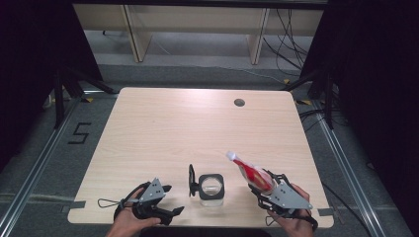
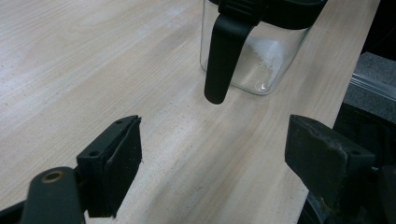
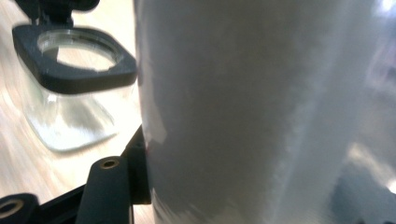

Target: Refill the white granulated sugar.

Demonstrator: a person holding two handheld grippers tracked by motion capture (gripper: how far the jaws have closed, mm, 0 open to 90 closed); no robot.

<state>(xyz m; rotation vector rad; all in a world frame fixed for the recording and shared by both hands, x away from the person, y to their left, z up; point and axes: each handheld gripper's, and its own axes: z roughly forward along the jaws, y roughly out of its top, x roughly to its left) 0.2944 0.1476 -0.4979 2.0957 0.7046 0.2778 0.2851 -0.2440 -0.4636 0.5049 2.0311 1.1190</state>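
Nearest to me were my two grippers, one on each side of the glass jar, which sat by the near edge of the pale wood-grain table. My left gripper hung just left of the jar, jaws spread wide with nothing between them, the blocky black pads matte and a bit scuffed. My right gripper sat just right of the jar, clamped on a soft plastic pouch, red and white with a crimped top that tilted up and away towards the jar's far side. Up close the pouch was smooth and glossy, pale grey-white.

The jar itself was clear glass, squarish with rounded corners, topped by a black plastic collar with a round opening. Its flip lid stood open on the left side, a long black tab hanging down. A little white powder lay at the bottom.

Well beyond the jar, a small round dark hole near the table's far edge.
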